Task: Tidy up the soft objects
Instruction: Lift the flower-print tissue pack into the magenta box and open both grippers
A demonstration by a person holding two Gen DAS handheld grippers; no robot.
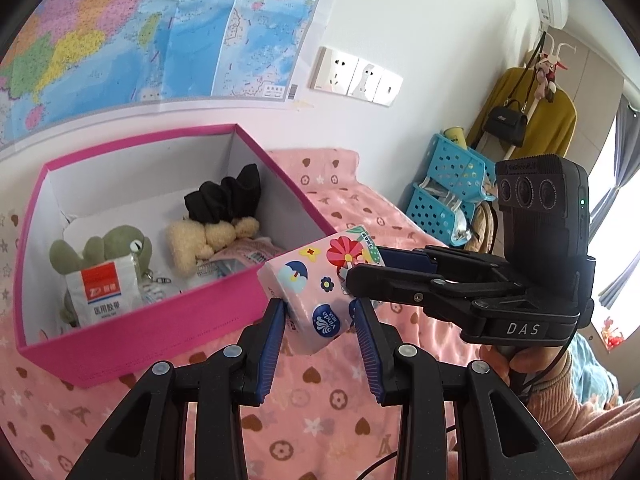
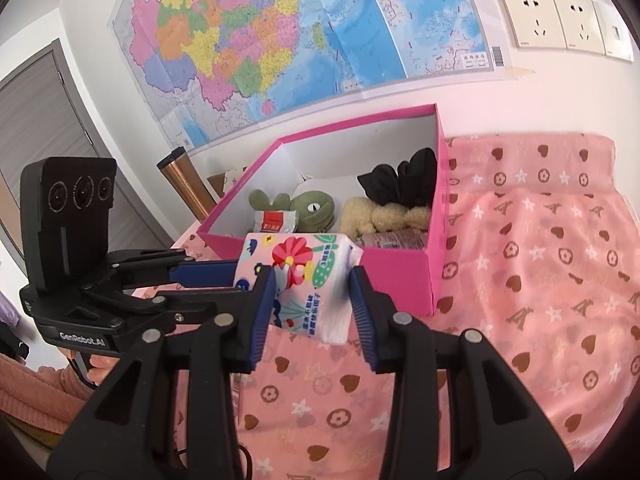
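Observation:
A soft tissue pack (image 1: 316, 280) (image 2: 300, 256) with a flower print hangs just above the pink blanket, at the near wall of the pink box (image 1: 140, 340) (image 2: 400, 276). My left gripper (image 1: 320, 308) (image 2: 242, 280) is shut on one end of it. My right gripper (image 2: 312, 284) (image 1: 366, 266) is shut on the other end, at right angles to the left one. In the box lie a green frog plush (image 1: 120, 244) (image 2: 312, 210), a beige plush (image 1: 200, 240) (image 2: 376, 212), black fabric (image 1: 228, 196) (image 2: 404, 180) and a white packet with a red label (image 1: 104, 292) (image 2: 274, 220).
The pink patterned blanket (image 1: 312, 400) (image 2: 520, 280) covers the bed around the box. Blue perforated baskets (image 1: 452, 188) and a coat rack with a yellow garment (image 1: 548, 120) stand beyond the bed. A bronze cylinder (image 2: 184, 184) rises left of the box, a map on the wall behind.

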